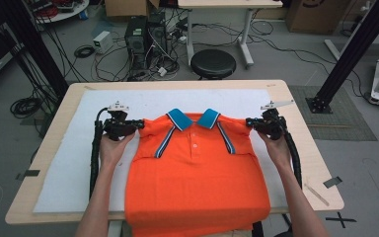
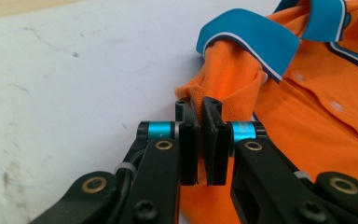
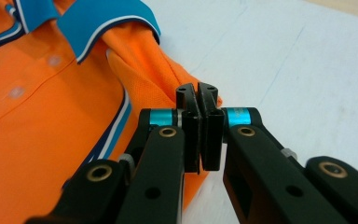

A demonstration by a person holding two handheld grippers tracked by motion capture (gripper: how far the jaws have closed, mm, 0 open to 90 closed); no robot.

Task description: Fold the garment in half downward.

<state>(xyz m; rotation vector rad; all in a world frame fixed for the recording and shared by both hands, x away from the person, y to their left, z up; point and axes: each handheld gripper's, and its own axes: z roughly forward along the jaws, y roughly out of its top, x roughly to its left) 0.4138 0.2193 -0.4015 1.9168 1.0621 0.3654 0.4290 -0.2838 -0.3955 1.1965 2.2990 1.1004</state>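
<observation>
We pinch the orange polo shirt (image 1: 197, 173) at both shoulders, left claw (image 1: 140, 123) and right claw (image 1: 249, 122) clamped on fabric, next likely folding it.

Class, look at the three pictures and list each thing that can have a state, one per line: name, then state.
Shirt: spread front up on the table, shoulders pinched, hem hanging over the near edge.
Collar: folded down, lying open.
Buttons: placket closed.
Left gripper: shut on the shirt's shoulder.
Right gripper: shut on the other shoulder.
White mat: lying flat on the table.
Stool: unoccupied, beyond the table.
</observation>
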